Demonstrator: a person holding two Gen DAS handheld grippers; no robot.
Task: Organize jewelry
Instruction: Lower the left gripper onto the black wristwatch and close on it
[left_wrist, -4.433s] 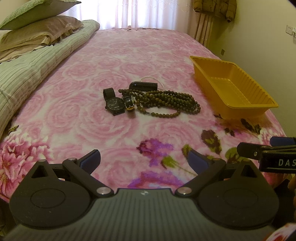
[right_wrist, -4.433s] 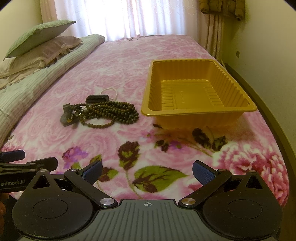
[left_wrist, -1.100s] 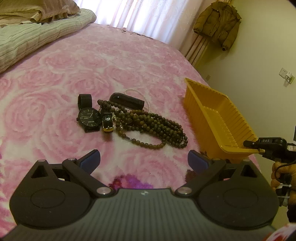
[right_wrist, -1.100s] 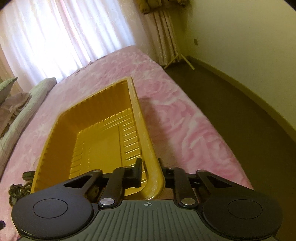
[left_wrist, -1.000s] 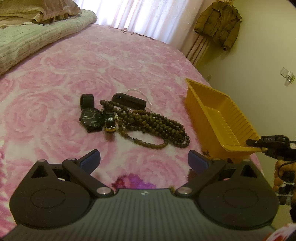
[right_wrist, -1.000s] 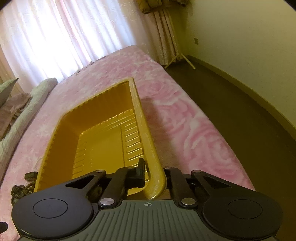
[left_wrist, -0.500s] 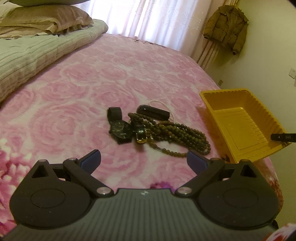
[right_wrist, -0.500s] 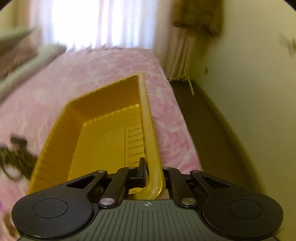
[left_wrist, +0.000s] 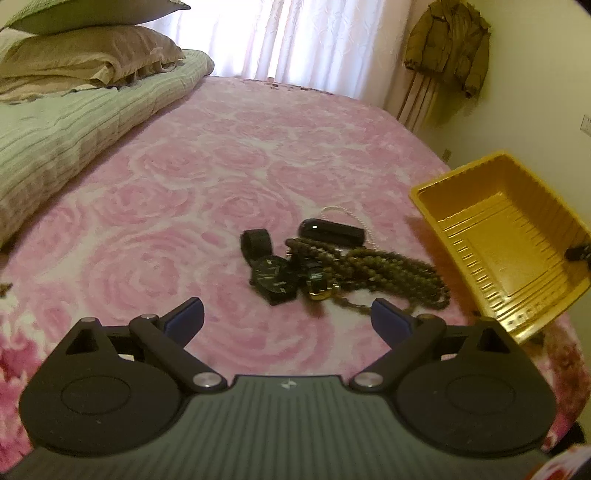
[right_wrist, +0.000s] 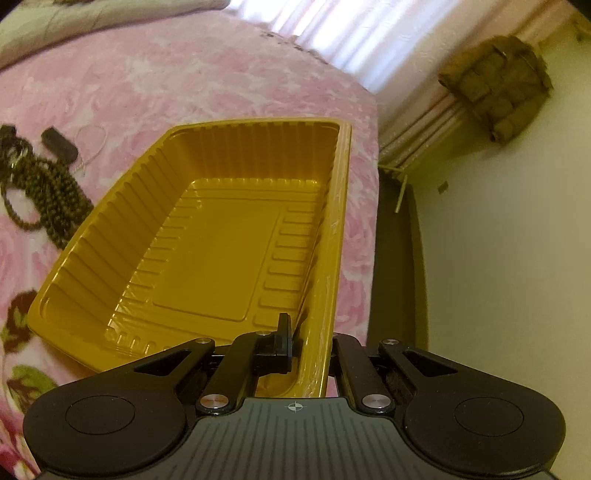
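A pile of jewelry lies on the pink rose bedspread: a black watch (left_wrist: 274, 276), a small gold-cased watch (left_wrist: 318, 285), a brown bead necklace (left_wrist: 391, 269), a black case (left_wrist: 332, 232) and a thin white chain (left_wrist: 343, 214). My left gripper (left_wrist: 286, 319) is open and empty, just short of the pile. My right gripper (right_wrist: 308, 347) is shut on the near right rim of the empty yellow tray (right_wrist: 221, 243) and holds it lifted and tilted. The tray also shows in the left wrist view (left_wrist: 506, 240), right of the pile. The beads (right_wrist: 48, 192) lie left of the tray.
A folded green quilt (left_wrist: 74, 125) and pillows (left_wrist: 85, 59) lie at the bed's left side. The bed's right edge drops to a dark floor (right_wrist: 395, 258) by the wall. A brown jacket (left_wrist: 447, 44) hangs by the curtains.
My right gripper has lifted and turned the tray, tilting it toward the jewelry pile. My left gripper has drawn closer to the pile and stays open.
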